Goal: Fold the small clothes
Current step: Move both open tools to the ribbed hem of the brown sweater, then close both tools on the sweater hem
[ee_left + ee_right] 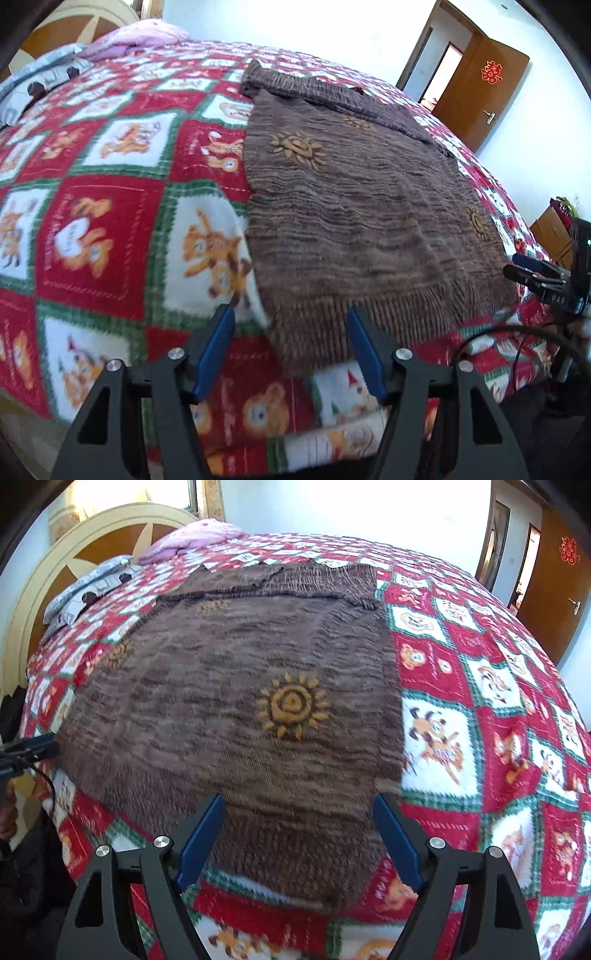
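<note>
Left gripper: nearest the left wrist camera; blue-padded fingers spread apart, nothing between the pads. It hangs over the near left corner of the sweater's ribbed hem; contact with the knit cannot be told.
Right gripper: jaws spread wider than the left pair, nothing pinched. It hangs over the near right part of the hem; whether the pads touch the wool cannot be told.
Brown knit sweater: lies flat on the bed, hem toward both cameras, body spread out. One sleeve is folded across the far end, near the neckline.
Sun motifs: one orange sun sits right of centre in the right wrist view; further suns show toward the far left of the knit, blurred.
Fleece blanket: red, white and green checks with cartoon animal prints; covers the bed under the sweater.
Headboard: cream and brown, at the far left end of the bed.
Bedding at the head: a pink quilt and a grey printed pillow lie bunched by the headboard.
Door: brown wood, open, red paper emblem on its panel.
Containers: no entry.
</note>
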`<state>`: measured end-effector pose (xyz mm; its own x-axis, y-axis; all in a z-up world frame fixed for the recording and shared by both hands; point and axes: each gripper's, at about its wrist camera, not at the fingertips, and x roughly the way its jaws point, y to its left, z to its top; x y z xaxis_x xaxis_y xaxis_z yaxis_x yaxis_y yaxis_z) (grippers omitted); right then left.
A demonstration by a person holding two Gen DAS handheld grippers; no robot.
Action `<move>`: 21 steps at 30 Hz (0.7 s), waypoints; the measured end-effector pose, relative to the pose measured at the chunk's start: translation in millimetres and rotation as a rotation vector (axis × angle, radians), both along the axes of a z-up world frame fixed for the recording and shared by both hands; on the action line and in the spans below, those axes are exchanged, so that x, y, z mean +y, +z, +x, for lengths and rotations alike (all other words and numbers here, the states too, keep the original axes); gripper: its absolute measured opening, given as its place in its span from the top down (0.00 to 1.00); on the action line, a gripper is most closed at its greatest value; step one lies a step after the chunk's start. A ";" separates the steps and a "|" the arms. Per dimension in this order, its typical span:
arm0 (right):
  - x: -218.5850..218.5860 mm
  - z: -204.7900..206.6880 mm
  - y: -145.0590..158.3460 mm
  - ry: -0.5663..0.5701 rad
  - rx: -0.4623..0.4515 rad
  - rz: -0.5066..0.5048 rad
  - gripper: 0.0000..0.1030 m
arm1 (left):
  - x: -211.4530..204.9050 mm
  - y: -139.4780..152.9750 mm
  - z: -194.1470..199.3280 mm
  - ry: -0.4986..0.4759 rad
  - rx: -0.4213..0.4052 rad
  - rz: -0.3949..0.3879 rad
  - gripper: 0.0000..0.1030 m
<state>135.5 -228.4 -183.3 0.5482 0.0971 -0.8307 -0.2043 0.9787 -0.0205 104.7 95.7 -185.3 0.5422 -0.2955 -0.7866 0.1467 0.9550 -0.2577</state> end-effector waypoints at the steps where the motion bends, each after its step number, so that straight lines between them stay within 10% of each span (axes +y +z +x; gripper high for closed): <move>1: -2.1 -3.3 -1.4 0.002 0.011 0.000 0.20 | 0.5 0.3 -2.7 0.004 0.017 -0.004 0.37; 7: -17.2 -13.8 -8.8 -0.019 0.044 0.009 0.20 | -10.2 -1.8 -11.0 0.010 0.034 0.026 0.51; 10: -21.6 -12.8 -12.1 -0.021 0.065 0.022 0.35 | -19.6 -2.8 -11.6 -0.012 0.040 0.033 0.54; 15: -23.8 -14.5 -15.0 -0.014 0.080 0.037 0.59 | -19.7 -2.9 -10.7 -0.001 0.034 0.073 0.88; 21: -37.0 -20.9 -10.9 -0.017 0.078 0.111 0.82 | -14.3 9.2 -15.9 -0.004 -0.025 0.056 0.96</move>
<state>114.6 -265.4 -194.1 0.4848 0.1825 -0.8554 -0.1846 0.9773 0.1039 88.8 81.4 -176.1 0.5606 -0.2535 -0.7883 0.1563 0.9673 -0.1998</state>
